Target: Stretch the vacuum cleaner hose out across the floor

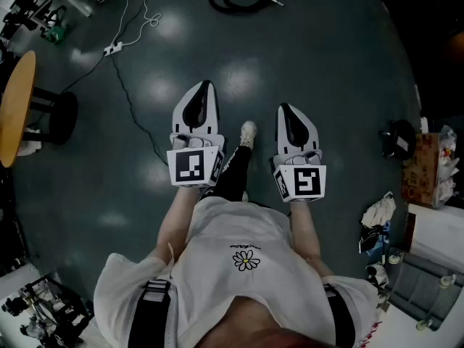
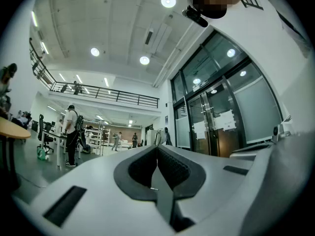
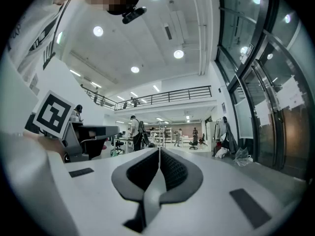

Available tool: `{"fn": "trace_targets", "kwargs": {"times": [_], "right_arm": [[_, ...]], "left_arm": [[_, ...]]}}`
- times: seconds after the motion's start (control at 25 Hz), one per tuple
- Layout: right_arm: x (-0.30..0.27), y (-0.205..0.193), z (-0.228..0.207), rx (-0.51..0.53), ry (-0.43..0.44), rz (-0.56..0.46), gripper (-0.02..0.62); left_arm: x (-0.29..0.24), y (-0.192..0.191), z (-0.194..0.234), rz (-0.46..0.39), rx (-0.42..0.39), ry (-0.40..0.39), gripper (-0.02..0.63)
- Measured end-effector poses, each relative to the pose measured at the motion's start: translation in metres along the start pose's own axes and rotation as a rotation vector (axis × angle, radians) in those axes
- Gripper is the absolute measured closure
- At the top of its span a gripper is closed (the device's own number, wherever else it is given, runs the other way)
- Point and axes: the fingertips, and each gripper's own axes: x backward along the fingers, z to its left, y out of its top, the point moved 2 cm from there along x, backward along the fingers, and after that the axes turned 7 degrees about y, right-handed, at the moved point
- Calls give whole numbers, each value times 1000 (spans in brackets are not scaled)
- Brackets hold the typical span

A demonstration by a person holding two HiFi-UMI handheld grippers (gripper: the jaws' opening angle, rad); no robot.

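Left gripper view: the left gripper [image 2: 157, 149] has its jaws pressed together with nothing between them. Beyond its tips is a glass door [image 2: 216, 127] with paper sheets stuck on it, their print too small to read.

Right gripper view: the right gripper [image 3: 159, 151] is likewise closed and empty. The marker cube [image 3: 51, 113] of the other gripper shows at the left with a black-and-white square pattern and no letters.

Head view: both grippers are held side by side, apart, above the dark floor [image 1: 326, 71], with a shoe [image 1: 248, 132] between them. The white shirt [image 1: 239, 281] bears a daisy under a line of writing too small to read.

The vacuum cleaner hose [image 1: 235, 2] lies coiled on the floor ahead, well apart from both grippers. A power strip [image 1: 112, 48] lies to the left of the hose. A round wooden table [image 1: 16, 107] stands further left.
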Motion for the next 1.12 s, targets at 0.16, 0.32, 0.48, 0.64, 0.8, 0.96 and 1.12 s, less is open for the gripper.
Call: {"fn": "trace_targets", "kwargs": {"times": [0.16,0.32,0.48,0.64,0.8,0.96,1.12], "right_arm": [[-86,-1,-43,-62,148,12,578],[-177,14,-119,-154,174,24,577],[-265,37,-213,-101,47,-86,459],[-341,44,-276,-66,73,-134,433],[-431,25,-338,-43,198,-116,433],[-538,1,-410,-233,260,-63,433],[-643,-13,-456,-292,382,26,433]], "left_arm": [[-93,-23,28,7,-6,15,594],[-218,-36,36,37,17,-47,527],[-344,-47,24,44,56,-116,347],[-438,-58,13,22,156,-179,344],[-538,-75,19,-27,287,-267,344],[-650,-104,46,13,357,-183,345],[-756,-119,73,55,360,-195,345]]}}
